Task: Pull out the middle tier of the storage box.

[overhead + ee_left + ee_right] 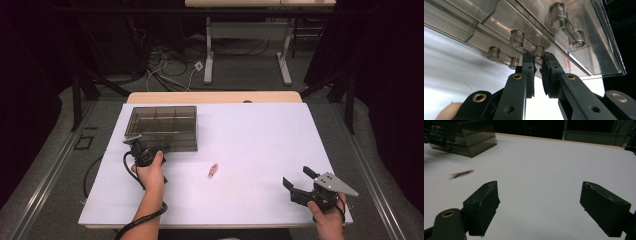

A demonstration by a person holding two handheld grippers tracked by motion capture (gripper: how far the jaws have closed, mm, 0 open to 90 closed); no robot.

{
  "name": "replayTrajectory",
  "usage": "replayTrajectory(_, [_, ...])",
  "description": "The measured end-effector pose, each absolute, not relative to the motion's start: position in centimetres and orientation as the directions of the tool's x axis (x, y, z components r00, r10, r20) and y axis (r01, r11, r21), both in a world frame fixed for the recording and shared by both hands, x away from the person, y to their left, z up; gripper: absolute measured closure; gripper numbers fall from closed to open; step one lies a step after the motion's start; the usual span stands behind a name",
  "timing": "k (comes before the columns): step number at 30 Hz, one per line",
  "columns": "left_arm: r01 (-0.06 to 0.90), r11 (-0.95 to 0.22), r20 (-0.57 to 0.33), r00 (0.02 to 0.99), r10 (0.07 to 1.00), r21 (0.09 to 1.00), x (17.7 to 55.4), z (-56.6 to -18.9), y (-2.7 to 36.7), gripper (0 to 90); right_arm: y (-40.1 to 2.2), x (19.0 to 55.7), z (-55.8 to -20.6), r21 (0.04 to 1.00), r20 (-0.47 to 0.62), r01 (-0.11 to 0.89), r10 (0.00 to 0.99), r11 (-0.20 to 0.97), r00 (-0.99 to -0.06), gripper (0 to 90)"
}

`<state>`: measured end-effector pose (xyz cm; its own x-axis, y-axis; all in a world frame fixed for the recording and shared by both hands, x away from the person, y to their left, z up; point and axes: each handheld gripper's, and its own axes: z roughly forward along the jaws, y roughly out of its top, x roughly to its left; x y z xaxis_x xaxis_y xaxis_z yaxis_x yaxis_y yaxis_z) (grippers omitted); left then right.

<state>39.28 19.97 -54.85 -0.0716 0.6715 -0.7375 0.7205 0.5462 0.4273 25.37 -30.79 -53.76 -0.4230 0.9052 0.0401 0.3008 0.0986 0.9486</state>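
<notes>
A smoky clear plastic box (162, 127) with inner compartments stands at the table's back left. My left gripper (134, 144) reaches its front face. In the left gripper view the jaws (538, 60) are nearly together around a small clear knob (539, 51) on the box (579, 37), and the pads press on its sides. A small pink hair clip (213, 170) lies flat near the middle of the white table. My right gripper (299, 181) rests at the front right, open and with nothing in it (540, 192). The right gripper view has the clip (461, 173) and the box (466, 140) far off to the left.
The white board (260, 145) covers a wooden table whose edge shows at the back. Beyond it are a desk frame (247, 45) and cables on the floor. More clear knobs (517, 37) line the box front. Dark curtains flank both sides.
</notes>
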Motion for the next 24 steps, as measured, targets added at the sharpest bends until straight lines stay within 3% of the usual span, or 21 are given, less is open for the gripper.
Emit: replayTrajectory(24, [0.723, 0.543, -0.744, -0.062, 0.665, 0.426, 38.66, -54.97, 20.25, 81.3, -30.77, 25.36, -53.8, 0.944, 0.048, 0.316, 0.905, 0.098, -0.423, 14.9])
